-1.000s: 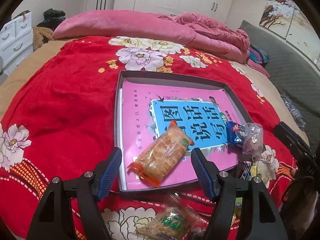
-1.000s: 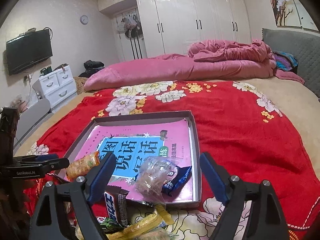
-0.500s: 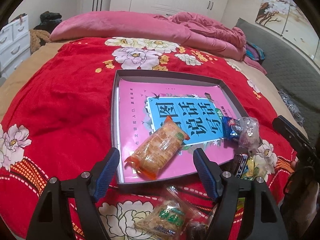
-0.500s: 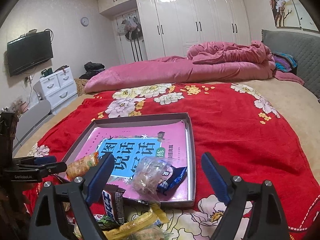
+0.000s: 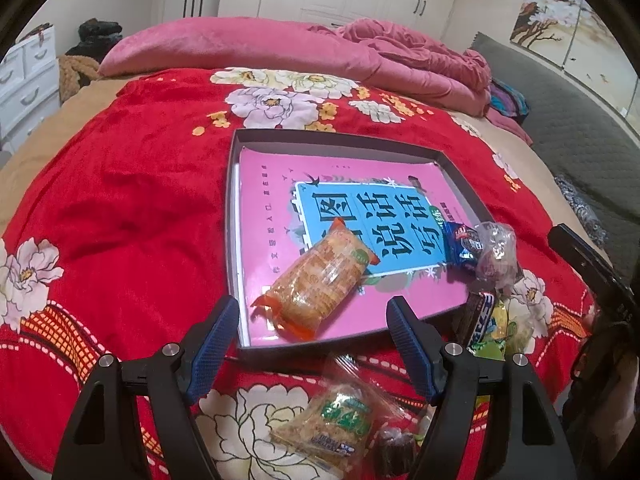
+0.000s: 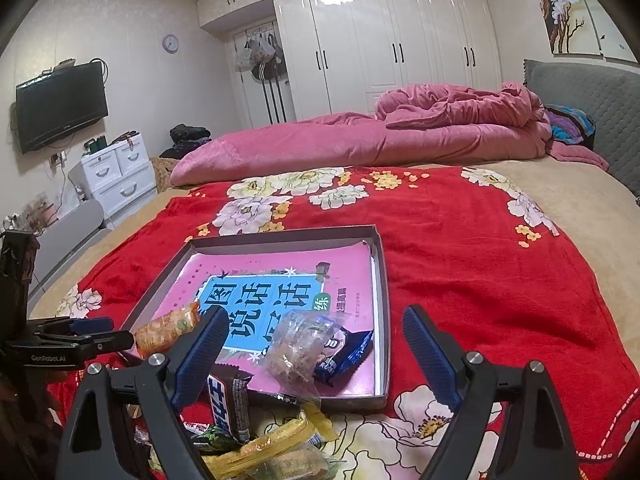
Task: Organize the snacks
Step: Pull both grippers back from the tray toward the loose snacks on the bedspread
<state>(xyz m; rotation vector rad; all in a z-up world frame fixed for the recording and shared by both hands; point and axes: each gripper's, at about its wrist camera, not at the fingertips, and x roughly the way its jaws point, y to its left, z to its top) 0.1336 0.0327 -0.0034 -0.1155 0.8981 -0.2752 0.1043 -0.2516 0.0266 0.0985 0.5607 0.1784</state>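
Observation:
A grey shallow box (image 5: 234,216) (image 6: 382,280) with a pink and blue book inside lies on the red floral blanket. An orange cracker pack (image 5: 316,282) (image 6: 166,330) lies in its near part. A blue snack pack (image 5: 460,246) (image 6: 344,354) and a clear bag (image 5: 496,254) (image 6: 298,346) lie at its near right corner. My left gripper (image 5: 314,338) is open and empty, just before the box's near edge. My right gripper (image 6: 316,346) is open and empty, near that corner. A green-label cracker pack (image 5: 340,426) lies under the left gripper.
A pile of loose snacks lies on the blanket before the box: a chocolate bar (image 6: 228,404) (image 5: 480,320) and a yellow pack (image 6: 260,446). A pink duvet (image 6: 400,136) lies across the far bed. White drawers (image 6: 116,176) stand at the left.
Both grippers have drawn back and up a little from the box, still open. The snacks have not moved.

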